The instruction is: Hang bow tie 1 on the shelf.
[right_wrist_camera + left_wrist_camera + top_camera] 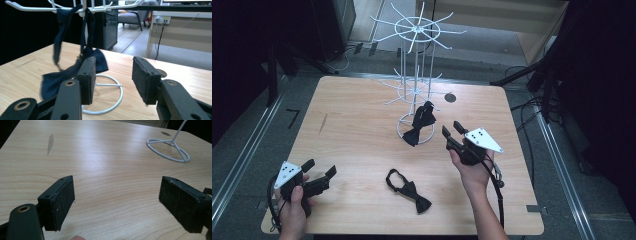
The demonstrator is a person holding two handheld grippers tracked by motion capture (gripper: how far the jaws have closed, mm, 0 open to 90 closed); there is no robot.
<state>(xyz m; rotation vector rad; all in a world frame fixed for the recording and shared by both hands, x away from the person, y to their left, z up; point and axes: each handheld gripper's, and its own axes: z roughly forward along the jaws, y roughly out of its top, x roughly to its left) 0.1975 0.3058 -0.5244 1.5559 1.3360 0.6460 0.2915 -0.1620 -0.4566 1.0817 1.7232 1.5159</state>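
Observation:
A white wire rack stands at the table's middle back, its ring base on the wood. One dark bow tie hangs by its strap from a lower arm. A second bow tie lies flat on the table near the front. My right gripper is open, just right of the hanging tie, with nothing between its pads. My left gripper is open over bare wood at the front left, holding nothing.
The table has a dark streak at the left and a round cable hole at the back right. The rack's base ring lies ahead and right of the left gripper. Black stands and cables ring the table.

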